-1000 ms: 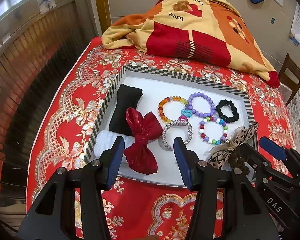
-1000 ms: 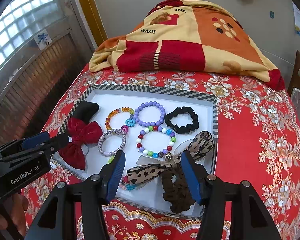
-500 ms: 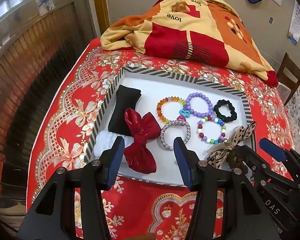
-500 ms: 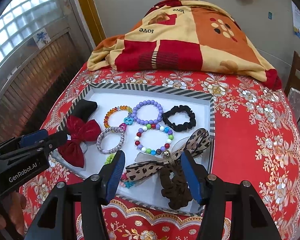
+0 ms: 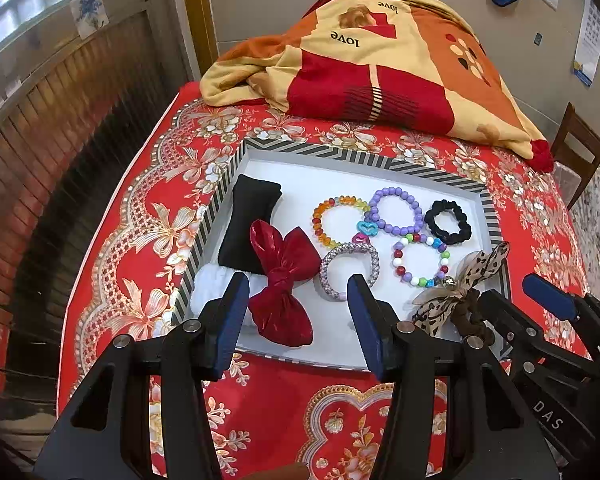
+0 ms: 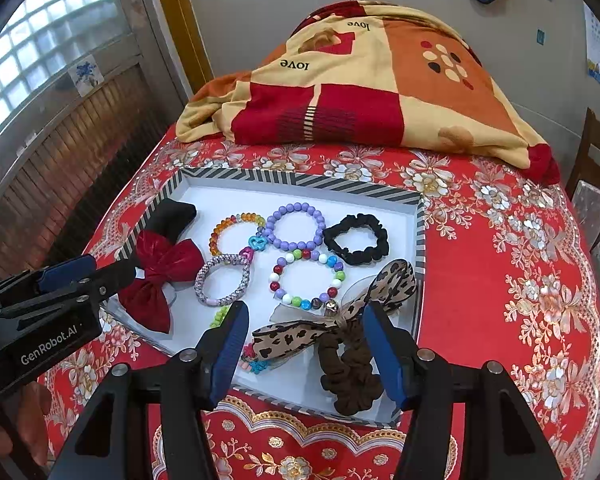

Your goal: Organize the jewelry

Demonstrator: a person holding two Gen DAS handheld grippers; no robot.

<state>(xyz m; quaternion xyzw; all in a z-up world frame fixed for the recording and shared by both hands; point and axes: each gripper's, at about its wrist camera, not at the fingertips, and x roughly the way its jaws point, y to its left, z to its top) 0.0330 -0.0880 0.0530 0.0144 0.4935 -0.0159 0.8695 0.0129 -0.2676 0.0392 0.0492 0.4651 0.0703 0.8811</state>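
Observation:
A white tray with a striped rim (image 5: 340,152) (image 6: 300,178) lies on the red floral cloth. It holds a red bow (image 5: 284,280) (image 6: 160,276), a black cushion (image 5: 248,220), bead bracelets in orange (image 5: 316,220), purple (image 5: 396,190) and mixed colours (image 5: 398,260), a silvery woven bracelet (image 5: 328,264), a black scrunchie (image 5: 432,216), a leopard-print bow (image 6: 392,280) and a brown scrunchie (image 6: 348,376). My left gripper (image 5: 296,292) hovers open over the tray's near left, above the red bow. My right gripper (image 6: 305,316) hovers open over the leopard bow, touching nothing.
A folded orange, red and yellow blanket (image 5: 380,72) lies across the far end of the table. A wooden slatted wall runs along the left, and a chair (image 5: 580,152) stands at the right. Bare red cloth (image 6: 480,280) stretches right of the tray.

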